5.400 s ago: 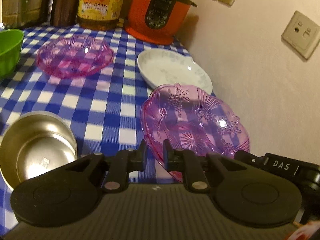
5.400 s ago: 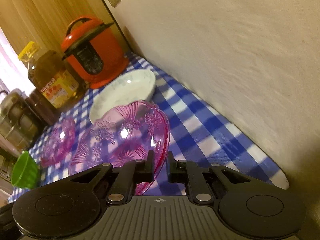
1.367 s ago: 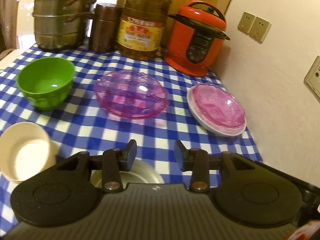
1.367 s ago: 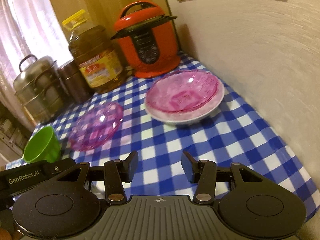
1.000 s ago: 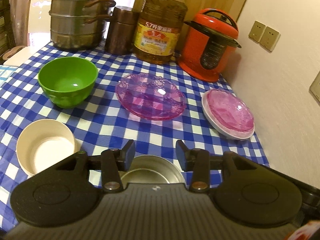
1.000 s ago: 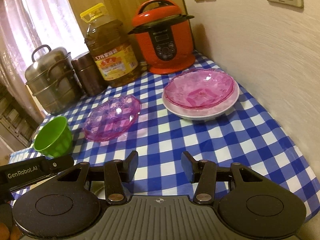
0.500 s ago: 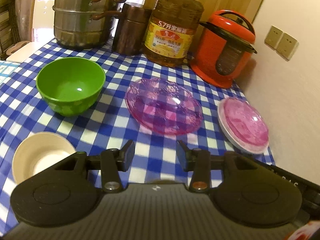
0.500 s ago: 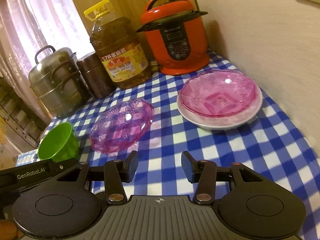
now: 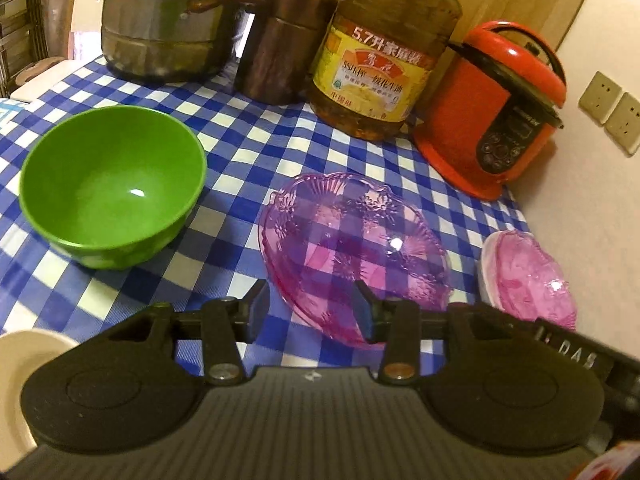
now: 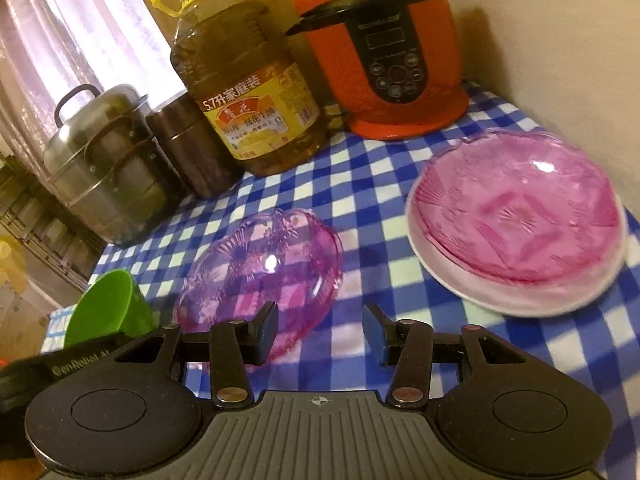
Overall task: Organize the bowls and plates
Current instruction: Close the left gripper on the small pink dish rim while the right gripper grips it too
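A lone pink glass plate lies mid-table on the blue checked cloth. My left gripper hangs open just short of its near rim, nothing between the fingers. My right gripper is open too, empty, beside that plate's right edge. Against the wall a second pink glass plate rests in a white plate. A green bowl stands to the left. A cream bowl shows at the left wrist view's lower left edge.
Along the back stand a steel steamer pot, a brown canister, a big oil bottle and a red pressure cooker. A wall with sockets bounds the table's right side.
Both grippers have moved forward and lower toward the lone pink plate, which now looms larger. The steel bowl seen under the left gripper has dropped out of view. Jaw openings look unchanged.
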Available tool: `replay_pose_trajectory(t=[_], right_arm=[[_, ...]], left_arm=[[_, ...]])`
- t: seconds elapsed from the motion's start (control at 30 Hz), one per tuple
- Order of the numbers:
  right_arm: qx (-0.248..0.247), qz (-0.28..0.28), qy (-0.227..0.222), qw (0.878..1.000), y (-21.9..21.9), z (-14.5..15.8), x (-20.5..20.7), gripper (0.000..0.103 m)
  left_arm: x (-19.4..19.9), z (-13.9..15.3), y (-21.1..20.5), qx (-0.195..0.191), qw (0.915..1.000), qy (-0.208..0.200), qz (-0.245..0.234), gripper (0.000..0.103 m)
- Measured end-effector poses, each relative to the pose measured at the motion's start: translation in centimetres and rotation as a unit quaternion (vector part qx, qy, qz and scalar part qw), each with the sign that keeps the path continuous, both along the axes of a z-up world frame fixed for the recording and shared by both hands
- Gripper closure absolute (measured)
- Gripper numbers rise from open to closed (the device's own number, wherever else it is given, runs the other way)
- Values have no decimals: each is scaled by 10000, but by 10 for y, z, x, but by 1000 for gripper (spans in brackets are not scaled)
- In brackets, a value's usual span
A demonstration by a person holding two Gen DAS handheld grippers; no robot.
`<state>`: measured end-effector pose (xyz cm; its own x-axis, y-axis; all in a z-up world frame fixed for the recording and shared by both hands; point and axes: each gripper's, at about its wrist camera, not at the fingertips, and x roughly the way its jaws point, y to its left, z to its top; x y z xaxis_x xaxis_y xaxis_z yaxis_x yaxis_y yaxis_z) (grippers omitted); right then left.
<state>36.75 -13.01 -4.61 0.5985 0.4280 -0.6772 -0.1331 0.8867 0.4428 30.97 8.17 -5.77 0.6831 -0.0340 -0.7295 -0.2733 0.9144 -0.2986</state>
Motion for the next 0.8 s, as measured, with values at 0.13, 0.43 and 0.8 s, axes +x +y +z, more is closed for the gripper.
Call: replay_pose_trajectory(t=[0.13, 0.43, 0.8], right_arm=[[136, -27, 127, 9998, 0, -10, 18, 55], [170, 84, 447, 9988, 11, -31, 42, 55], [218, 141, 607, 9978, 17, -40, 46, 58]], left_arm=[[14, -8, 3, 154, 9998, 132, 47, 64], [31, -27, 9, 169, 9991, 382, 88, 65], [39, -39, 8, 60, 9987, 499, 97, 79]])
